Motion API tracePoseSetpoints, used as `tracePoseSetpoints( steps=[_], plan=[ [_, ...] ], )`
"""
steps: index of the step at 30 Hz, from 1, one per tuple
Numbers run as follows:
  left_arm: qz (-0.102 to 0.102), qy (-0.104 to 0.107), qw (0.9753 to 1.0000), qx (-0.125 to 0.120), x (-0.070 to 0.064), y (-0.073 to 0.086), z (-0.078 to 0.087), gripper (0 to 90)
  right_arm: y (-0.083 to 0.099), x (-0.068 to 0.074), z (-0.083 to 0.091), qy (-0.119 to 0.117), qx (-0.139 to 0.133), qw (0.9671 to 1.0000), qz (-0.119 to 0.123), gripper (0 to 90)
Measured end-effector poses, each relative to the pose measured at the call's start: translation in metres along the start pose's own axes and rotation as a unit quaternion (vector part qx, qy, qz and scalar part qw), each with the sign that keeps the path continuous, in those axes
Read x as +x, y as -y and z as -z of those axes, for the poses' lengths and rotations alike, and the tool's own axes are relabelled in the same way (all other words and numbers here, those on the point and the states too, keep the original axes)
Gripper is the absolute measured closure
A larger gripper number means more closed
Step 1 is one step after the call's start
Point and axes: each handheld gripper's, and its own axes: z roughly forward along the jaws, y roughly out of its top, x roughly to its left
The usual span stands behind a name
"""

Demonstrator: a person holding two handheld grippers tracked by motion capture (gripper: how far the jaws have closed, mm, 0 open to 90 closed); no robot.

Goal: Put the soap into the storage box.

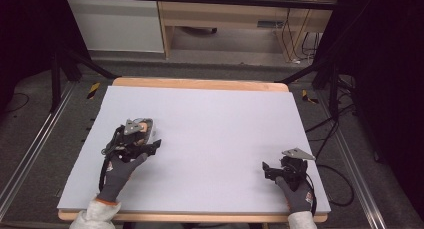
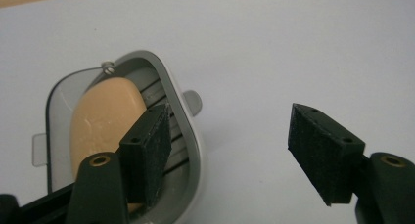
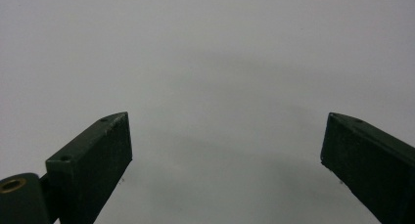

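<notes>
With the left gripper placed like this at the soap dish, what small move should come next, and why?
Probably close the left gripper gently. One of its black fingers is already inside the grey oval plastic soap dish, beside the orange bar of soap, and the other is outside the wall, so the rim lies between them while the fingers are wide apart. The right gripper rests open, far off on the white table.

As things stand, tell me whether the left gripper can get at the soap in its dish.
Probably yes. The left gripper is open right at the soap dish; one jaw already reaches inside beside the soap, the other stands outside the rim. The dish wall lies between the jaws, so closing now would likely catch the rim too.
</notes>
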Motion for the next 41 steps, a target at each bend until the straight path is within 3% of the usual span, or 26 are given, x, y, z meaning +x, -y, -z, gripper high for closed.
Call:
tracePoseSetpoints(
  steps=[4, 10, 22, 33, 41],
  plan=[
    [-0.007, 0.008, 0.9999, -0.002, -0.004, 0.01, 0.004, 32.0, 0.001, -0.002, 0.0, 0.001, -0.003, 1.0, 0.003, 5.2],
    [-0.014, 0.001, 0.9999, 0.001, -0.005, 0.026, 0.011, 31.6, 0.001, -0.001, 0.001, 0.001, 0.0, 1.0, -0.002, 5.2],
    [-0.007, -0.003, 0.9999, 0.011, 0.001, 0.05, 0.025, 31.7, 0.003, -0.002, 0.002, 0.003, -0.001, 1.0, 0.0, 5.2],
    [0.011, -0.025, 0.9995, 0.013, 0.02, 0.07, 0.038, 29.5, 0.003, -0.005, 0.001, 0.005, 0.001, 1.0, -0.001, 5.2],
    [0.019, -0.043, 0.9986, 0.022, 0.033, 0.077, 0.036, 27.3, 0.004, -0.01, 0.001, 0.015, 0.004, 0.9999, -0.006, 5.2]
  ],
)
